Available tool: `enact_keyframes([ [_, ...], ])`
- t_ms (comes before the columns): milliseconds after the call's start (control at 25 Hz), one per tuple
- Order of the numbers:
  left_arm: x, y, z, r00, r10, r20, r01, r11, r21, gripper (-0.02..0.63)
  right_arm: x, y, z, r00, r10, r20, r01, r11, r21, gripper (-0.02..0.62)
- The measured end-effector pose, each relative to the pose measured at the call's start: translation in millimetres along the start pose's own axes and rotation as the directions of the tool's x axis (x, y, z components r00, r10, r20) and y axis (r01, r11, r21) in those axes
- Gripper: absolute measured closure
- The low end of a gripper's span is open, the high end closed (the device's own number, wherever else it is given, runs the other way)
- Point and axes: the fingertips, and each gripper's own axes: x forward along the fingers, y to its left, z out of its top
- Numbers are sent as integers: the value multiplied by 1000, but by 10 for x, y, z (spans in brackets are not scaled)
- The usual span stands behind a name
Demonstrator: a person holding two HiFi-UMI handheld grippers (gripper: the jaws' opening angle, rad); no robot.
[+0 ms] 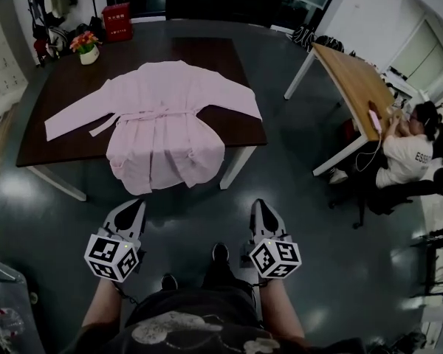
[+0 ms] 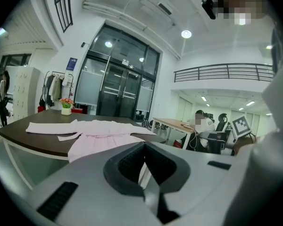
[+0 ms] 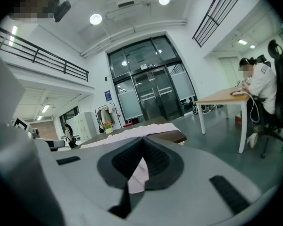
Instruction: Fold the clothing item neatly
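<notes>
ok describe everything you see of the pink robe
The robe is pale pink, soft-looking cloth, lying flat and unfolded on the dark table. Collar points to the far side, both sleeves are spread sideways, a belt crosses the waist with a loose end, and the hem hangs over the near edge.

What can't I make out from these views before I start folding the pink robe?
- Head view: the underside of the pale pink fabric robe and the dark brown wooden table beneath it, covered by the robe itself.
- Left gripper view: the robe's lower hem, behind the grey body of the shut left tongs.
- Right gripper view: the robe's hanging part, blocked by the shut right tongs; only a sliver shows.
- Head view: lettering on the red box, too small.
</notes>
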Motion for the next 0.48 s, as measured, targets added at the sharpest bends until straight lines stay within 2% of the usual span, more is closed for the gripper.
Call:
enact_keyframes([
  [80, 321, -134, 79, 1000, 18, 3, -18, 1000, -5, 595, 179, -292, 102, 1000, 17, -9, -17, 1000, 1, 604],
  [280, 1181, -505, 297, 999, 46, 13, -47, 998, 39, 595, 583, -1161, 420, 1000, 13, -25, -14, 999, -43, 604],
  [480, 1752, -688, 395, 996, 83, 14, -83, 996, 24, 595, 942, -1744, 517, 997, 10, -73, -15, 997, -76, 604],
])
